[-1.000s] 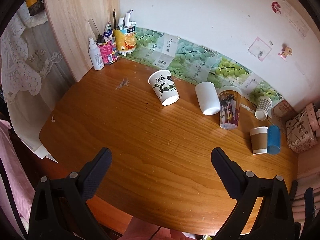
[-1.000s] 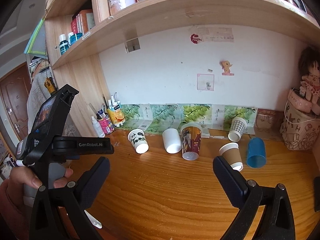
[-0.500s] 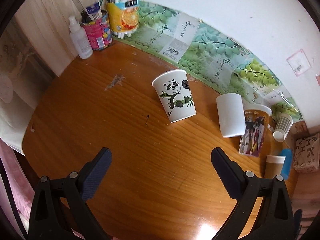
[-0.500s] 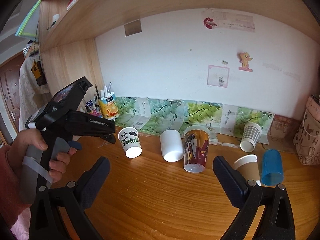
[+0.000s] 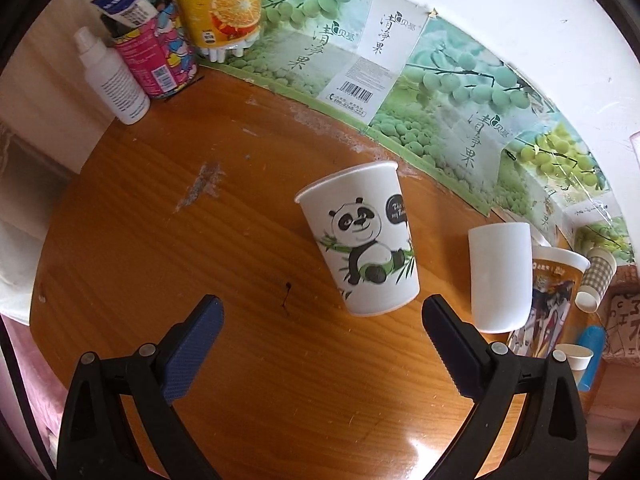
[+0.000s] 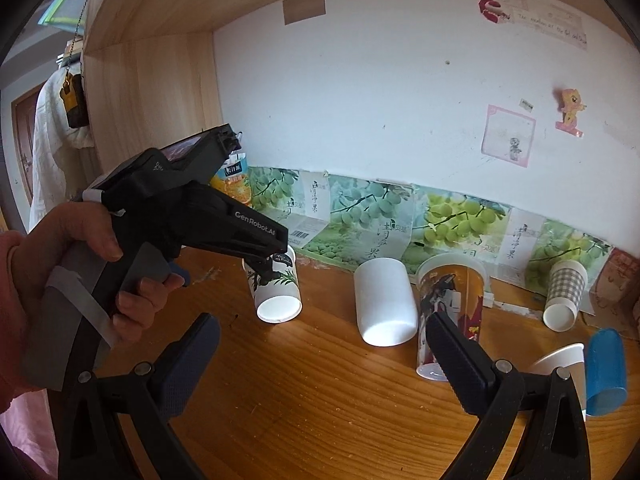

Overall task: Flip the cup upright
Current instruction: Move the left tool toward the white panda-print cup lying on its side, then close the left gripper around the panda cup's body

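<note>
The brown desk [image 5: 140, 208] holds the panda cup [image 5: 362, 242], upside down with its wide mouth on the wood, far from us and standing straight up. The left claw [image 5: 320, 322] is wide open and empty, and the cup sits just past it, a bit right. The right claw [image 6: 320, 344] is open and empty too, but farther from the cup.

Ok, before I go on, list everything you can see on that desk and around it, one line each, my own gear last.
panda cup: 1, white with panda print, upside down, mid-desk, just ahead of the left jaws
white cup: 1, plain white, upside down, right of the panda cup
anime cup: 1, orange, clear plastic, upside down
checked cup: 1, grey check, upside down, by the wall
brown cup: 1, mostly hidden behind the right jaws
blue cup: 1, blue, far right
white bottle: 1, back left corner
pink can: 1, holds pens
juice carton: 1, orange
desk: 1, brown wood
left gripper: open
right gripper: open
</note>
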Tool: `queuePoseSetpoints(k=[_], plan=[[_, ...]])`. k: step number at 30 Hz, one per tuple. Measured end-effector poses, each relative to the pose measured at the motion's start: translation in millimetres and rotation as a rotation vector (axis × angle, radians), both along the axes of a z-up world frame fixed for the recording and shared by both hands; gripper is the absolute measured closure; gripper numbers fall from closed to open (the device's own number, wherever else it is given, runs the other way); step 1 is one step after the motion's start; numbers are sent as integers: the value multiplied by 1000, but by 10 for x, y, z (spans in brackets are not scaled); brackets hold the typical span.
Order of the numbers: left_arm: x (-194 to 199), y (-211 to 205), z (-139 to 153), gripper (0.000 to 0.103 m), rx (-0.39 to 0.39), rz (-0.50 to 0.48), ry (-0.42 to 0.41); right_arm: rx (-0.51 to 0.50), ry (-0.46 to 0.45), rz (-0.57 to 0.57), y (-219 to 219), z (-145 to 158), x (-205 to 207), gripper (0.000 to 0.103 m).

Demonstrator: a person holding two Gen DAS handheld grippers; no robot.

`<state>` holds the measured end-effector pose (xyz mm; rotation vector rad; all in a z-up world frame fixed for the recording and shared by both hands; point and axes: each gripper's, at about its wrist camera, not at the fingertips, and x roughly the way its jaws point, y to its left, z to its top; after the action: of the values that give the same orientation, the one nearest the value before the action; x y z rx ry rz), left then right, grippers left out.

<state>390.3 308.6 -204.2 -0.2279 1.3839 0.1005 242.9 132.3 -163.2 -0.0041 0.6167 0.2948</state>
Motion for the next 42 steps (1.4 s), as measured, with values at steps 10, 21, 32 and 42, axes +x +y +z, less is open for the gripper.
queuePoseSetpoints(k=[10, 21, 32, 42], plan=[[254, -19, -268, 12, -52, 10, -5, -8, 44, 18, 126, -291, 230, 0], [390, -17, -426, 29, -105, 21, 18, -10, 88, -4, 101, -473, 346, 0], [424, -39, -403, 37, -127, 26, 10, -13, 107, -16, 110, -517, 366, 0], [307, -87, -233, 37, -157, -14, -1, -19, 111, -61, 36, -491, 309, 0]])
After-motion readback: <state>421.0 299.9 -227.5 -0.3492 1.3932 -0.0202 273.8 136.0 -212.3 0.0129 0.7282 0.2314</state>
